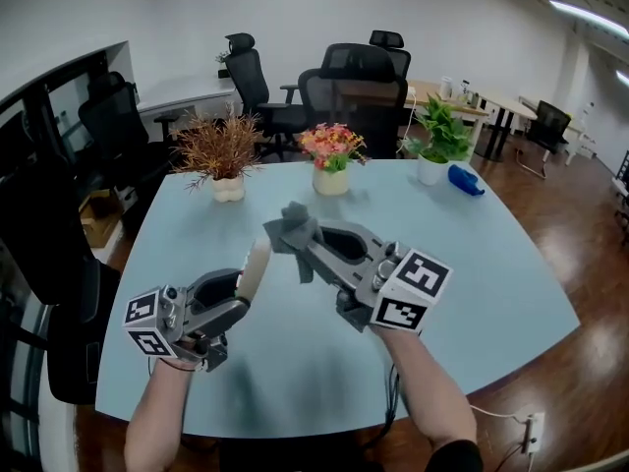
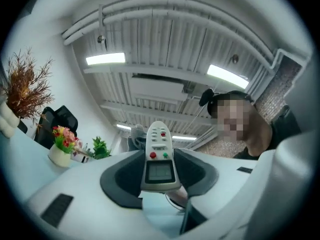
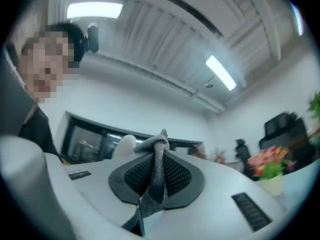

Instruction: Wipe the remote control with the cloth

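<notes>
Two handheld grippers hang over the near half of the pale blue tabletop [image 1: 491, 264]. On the left, the left gripper [image 1: 239, 285] has its jaws clamped on the lower end of a white remote control [image 1: 257, 264], with the pads pressing on its sides. The remote stands up out of the jaws, and its small screen and red and green buttons face that gripper's camera. Just to the right, the right gripper [image 1: 307, 236] pinches a grey cloth [image 1: 291, 224] between its closed jaws. The cloth's bunched end pokes past the tips beside the remote's top, and whether the two touch cannot be told. Along the tabletop's far edge stand a dried-twig plant [image 1: 221, 155], a flower pot [image 1: 331, 157] and a green plant [image 1: 438, 144]. A blue object [image 1: 465, 180] lies beside the green plant.
</notes>
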Demonstrator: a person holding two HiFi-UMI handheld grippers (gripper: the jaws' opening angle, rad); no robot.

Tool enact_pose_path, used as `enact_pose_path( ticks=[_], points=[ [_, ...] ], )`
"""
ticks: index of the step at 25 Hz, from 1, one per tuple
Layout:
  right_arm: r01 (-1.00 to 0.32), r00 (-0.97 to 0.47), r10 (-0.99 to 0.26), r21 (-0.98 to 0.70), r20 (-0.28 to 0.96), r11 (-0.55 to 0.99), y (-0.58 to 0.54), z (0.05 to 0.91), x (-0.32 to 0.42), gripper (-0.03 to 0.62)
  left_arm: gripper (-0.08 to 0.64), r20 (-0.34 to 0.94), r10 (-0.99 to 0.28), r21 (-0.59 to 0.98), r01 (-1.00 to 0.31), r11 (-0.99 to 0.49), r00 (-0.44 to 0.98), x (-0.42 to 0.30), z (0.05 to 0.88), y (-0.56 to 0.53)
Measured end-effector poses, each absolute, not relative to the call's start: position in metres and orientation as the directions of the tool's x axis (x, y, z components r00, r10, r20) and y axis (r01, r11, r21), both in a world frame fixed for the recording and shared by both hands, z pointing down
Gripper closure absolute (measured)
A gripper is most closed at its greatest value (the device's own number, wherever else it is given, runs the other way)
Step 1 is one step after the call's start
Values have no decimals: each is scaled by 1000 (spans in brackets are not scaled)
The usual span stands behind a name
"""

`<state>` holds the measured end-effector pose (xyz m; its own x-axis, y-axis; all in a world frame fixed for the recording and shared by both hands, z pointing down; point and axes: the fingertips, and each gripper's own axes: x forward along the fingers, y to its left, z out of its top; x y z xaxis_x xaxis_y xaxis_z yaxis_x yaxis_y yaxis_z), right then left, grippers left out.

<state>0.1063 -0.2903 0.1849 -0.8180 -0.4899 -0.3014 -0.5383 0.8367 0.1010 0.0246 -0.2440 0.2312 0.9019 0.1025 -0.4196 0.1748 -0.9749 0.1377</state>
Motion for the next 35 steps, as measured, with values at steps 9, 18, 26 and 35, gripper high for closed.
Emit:
enact_pose_path(
  ticks=[9, 18, 26, 35],
  points=[
    [-445, -890, -358, 363, -284, 818, -243, 191, 57, 566, 383, -323, 101, 121, 147, -982, 941, 35, 243, -243],
    [134, -875, 26, -191, -483, 972, -256, 202, 79, 566, 384, -109, 252, -304, 209, -930, 962, 45, 260, -185],
    [606, -759, 456, -248, -464, 756, -192, 227, 44, 566, 383, 11, 388, -358, 366, -859, 921, 46, 276, -151],
    [577, -728, 466, -83, -502, 812, -186, 192, 93, 566, 383, -14, 220, -348, 201, -916, 975, 29, 269, -188]
  ],
)
